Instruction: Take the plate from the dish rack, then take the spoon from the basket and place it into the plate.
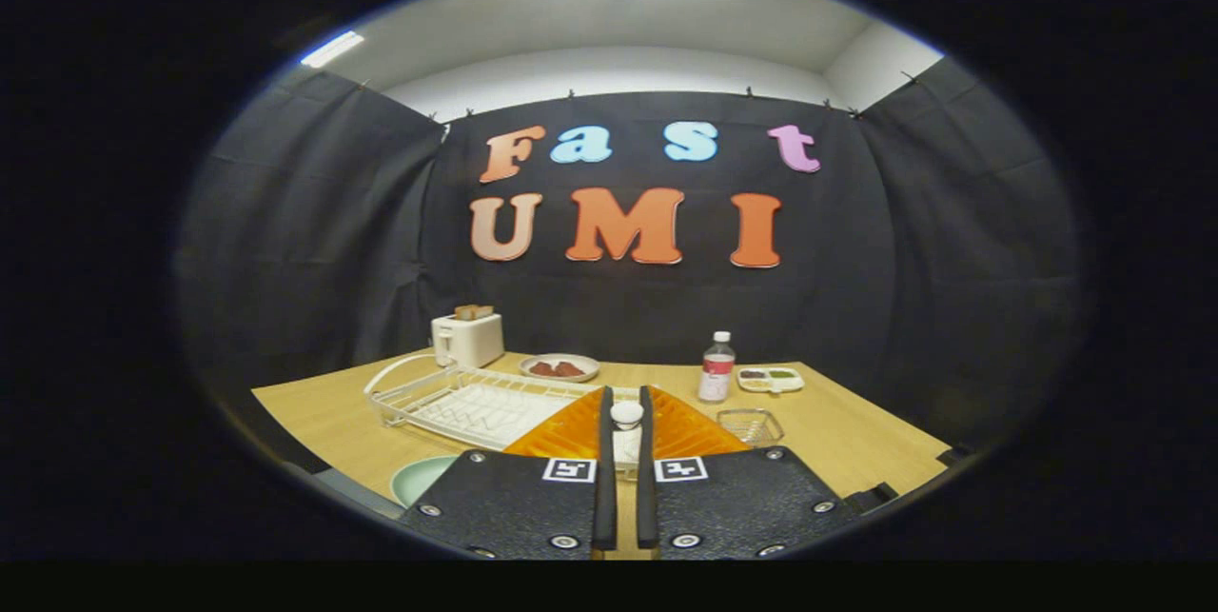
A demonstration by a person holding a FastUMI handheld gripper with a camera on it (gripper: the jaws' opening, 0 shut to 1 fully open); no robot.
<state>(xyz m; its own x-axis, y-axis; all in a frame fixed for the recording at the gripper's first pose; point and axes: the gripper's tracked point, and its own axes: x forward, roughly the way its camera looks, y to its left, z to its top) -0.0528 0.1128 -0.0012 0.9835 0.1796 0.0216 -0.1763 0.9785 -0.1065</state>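
The tool (625,422) is pinched on a white spoon (626,417), bowl up between its fingers, above the wire rack (457,398). The pale green plate (419,479) sits on the bench (856,441), low and to the left of the tool. The small wire basket (750,424) is off to the right, so I judge the spoon must travel left and down.

A toaster (467,338) stands far left on the worktop (856,441); a bottle (717,367) and a small tray (770,380) sit far right.
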